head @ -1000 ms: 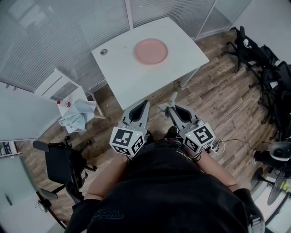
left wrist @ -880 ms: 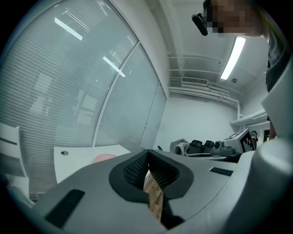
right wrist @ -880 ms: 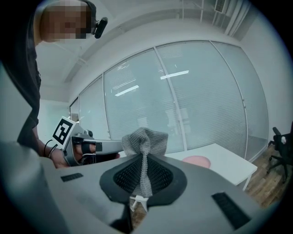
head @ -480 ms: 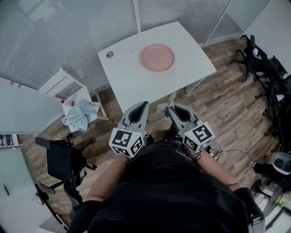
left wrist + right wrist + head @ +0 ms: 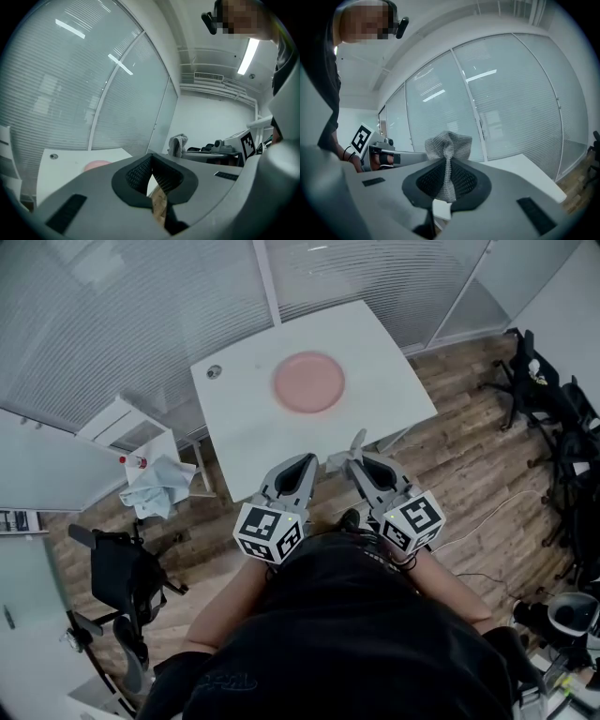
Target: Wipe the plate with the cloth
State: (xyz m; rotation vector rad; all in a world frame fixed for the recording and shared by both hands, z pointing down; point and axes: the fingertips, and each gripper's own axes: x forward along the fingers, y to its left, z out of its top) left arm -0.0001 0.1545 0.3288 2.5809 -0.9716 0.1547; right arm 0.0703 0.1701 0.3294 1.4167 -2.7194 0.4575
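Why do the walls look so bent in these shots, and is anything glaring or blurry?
Head view: the wide lens bows the glass walls; the pink plate looks a little soft. Left gripper view: strong fisheye, dark corners, a bright ceiling lamp. Right gripper view: same bending; the grey cloth in the right tool is sharp.

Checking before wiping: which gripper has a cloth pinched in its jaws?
The right gripper: a grey cloth is pinched in it, while the left gripper is shut on nothing.

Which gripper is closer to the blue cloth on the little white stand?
Left. The left gripper is to the right of the blue cloth; the right gripper, shut on a grey cloth, lies beyond it, farther right.
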